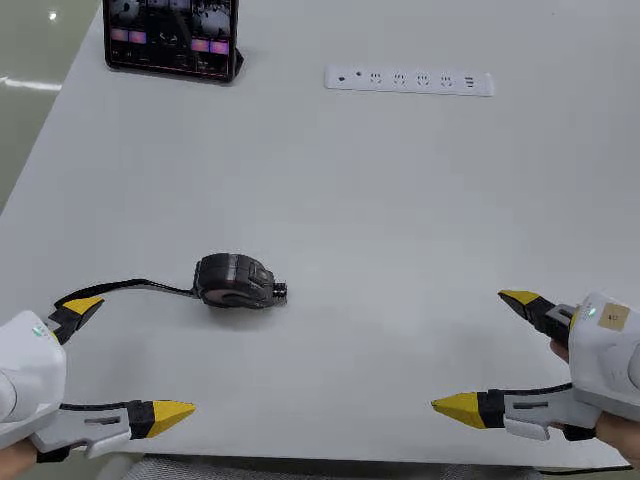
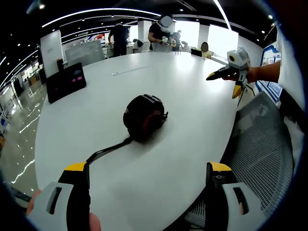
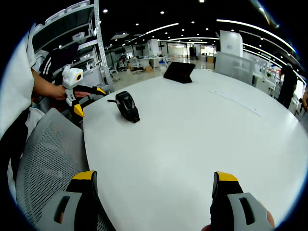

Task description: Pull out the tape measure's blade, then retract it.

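Head view, left of centre: dark grey round-cased tape measure [image 1: 235, 281] lying on the white tabletop [image 1: 400, 200]. Black strap trailing left, ending close to the upper jaw of the left gripper [image 1: 130, 357]; contact there not clear. Blade hook sitting at the case's right edge. Left gripper at lower left of frame, yellow-tipped jaws spread wide, gripping nothing, apart from the case. Right gripper [image 1: 482, 351] at lower right, jaws equally wide with nothing between them, well apart from the tape measure. Along the top of that frame: black tablet [image 1: 172, 35] with lit screen at upper left, white power strip [image 1: 410, 80] lying flat at upper right. Left gripper view adds: tape measure at centre, beyond the two jaws, strap running down toward the left jaw; grey mesh chair back [image 2: 262, 144] at right; people [image 2: 118, 36] standing past the table's far edge at top. Right gripper view adds: tape measure small at upper left, near the left gripper; white shelving [image 3: 72, 19] at upper left.
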A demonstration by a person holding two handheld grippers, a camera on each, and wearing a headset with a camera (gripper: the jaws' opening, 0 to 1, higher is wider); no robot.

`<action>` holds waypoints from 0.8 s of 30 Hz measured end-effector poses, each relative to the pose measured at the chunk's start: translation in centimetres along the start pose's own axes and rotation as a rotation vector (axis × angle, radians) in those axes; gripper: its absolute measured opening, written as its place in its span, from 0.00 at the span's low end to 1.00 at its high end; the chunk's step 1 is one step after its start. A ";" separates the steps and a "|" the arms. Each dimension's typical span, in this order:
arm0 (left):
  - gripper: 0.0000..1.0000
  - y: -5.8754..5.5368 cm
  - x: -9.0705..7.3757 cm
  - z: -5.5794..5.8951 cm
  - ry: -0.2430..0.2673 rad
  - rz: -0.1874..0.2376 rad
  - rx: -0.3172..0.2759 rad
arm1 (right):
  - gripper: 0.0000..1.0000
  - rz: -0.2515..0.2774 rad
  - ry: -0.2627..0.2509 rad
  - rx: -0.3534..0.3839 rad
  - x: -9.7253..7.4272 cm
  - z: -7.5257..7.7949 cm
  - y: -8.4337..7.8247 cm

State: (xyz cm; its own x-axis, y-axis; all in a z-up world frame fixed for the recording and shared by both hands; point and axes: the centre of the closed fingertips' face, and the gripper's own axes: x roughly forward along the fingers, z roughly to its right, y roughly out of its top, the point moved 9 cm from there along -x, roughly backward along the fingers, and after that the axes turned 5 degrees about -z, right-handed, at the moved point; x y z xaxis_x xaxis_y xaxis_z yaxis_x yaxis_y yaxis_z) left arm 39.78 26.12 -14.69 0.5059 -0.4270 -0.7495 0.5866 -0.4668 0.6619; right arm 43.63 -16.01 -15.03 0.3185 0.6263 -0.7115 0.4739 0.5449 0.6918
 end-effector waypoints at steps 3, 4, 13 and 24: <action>0.99 0.1 0.0 0.0 0.004 0.004 0.009 | 0.99 0.000 0.000 -0.001 0.0 0.0 0.0; 0.99 0.1 0.0 0.0 0.005 0.003 0.010 | 0.99 -0.001 0.000 0.000 0.0 0.0 0.0; 0.99 0.1 0.0 0.0 0.007 0.014 0.005 | 0.99 -0.003 0.001 0.001 0.0 0.0 -0.1; 0.99 0.2 0.1 0.1 -0.012 0.017 -0.023 | 0.99 -0.005 0.004 0.004 0.0 0.0 -0.1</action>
State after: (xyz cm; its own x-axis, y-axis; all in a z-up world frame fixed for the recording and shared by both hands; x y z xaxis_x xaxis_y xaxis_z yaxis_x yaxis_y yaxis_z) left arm 39.87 25.95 -14.60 0.5080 -0.4443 -0.7380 0.5928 -0.4413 0.6737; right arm 43.54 -16.07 -15.11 0.3127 0.6263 -0.7141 0.4786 0.5455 0.6880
